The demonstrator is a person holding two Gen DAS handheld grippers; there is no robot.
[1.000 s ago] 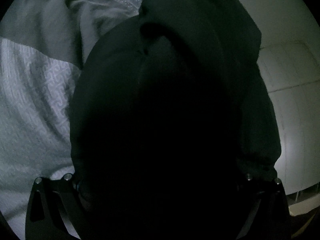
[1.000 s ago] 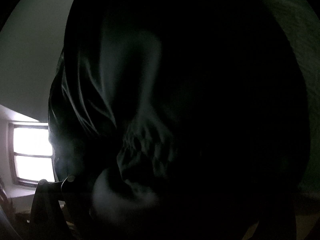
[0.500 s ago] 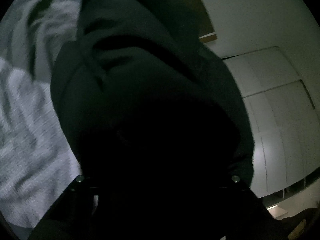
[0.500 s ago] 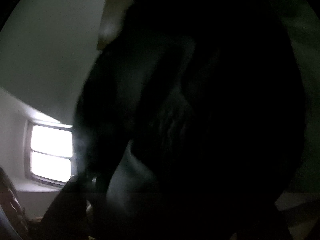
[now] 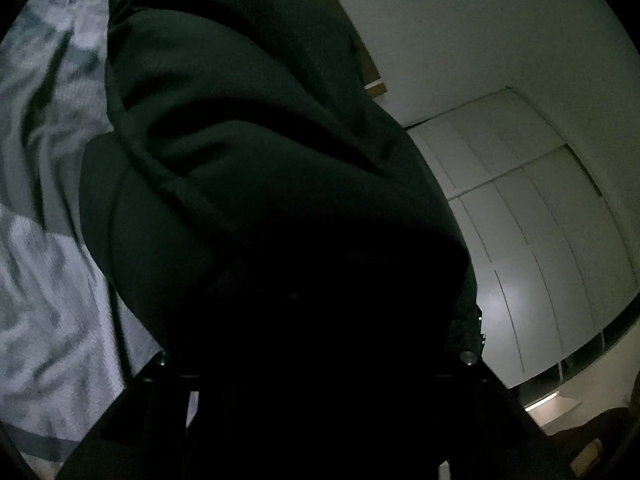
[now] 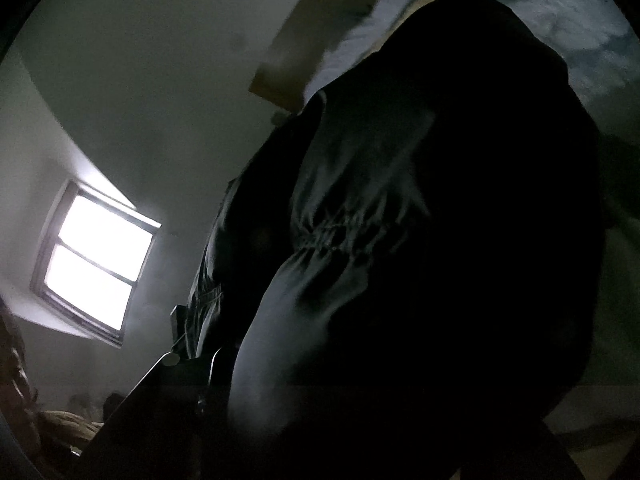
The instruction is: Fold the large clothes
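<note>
1. In the left wrist view a dark garment (image 5: 248, 152) fills the middle of the frame, bunched in thick folds from the top centre down to the bottom edge.
2. The left gripper (image 5: 316, 360) is almost wholly buried under that cloth. Only two small bolts and dark bracket edges show at the lower left and lower right. The cloth runs between the fingers; they are narrowed on it, though the pads themselves are lost in shadow.
3. A patterned grey-white bed cover (image 5: 44, 288), blurred, fills the left side of this view, behind and beside the garment.
4. At the right of the same view stand pale wardrobe doors (image 5: 532, 240) under a plain wall (image 5: 460, 24).
5. In the right wrist view the dark garment (image 6: 460, 240) covers the centre and right of the frame, with a gathered, puckered seam showing near the middle.
6. The right gripper (image 6: 320, 412) sits at the bottom centre, mostly hidden. One bolt and a bracket edge show at the lower left. Its jaws are closing with the cloth between them.
7. A bright window (image 6: 96, 264) glows at the left of the right wrist view.
8. A tan board (image 6: 296, 60) and a strip of bed cover show at the top.
</note>
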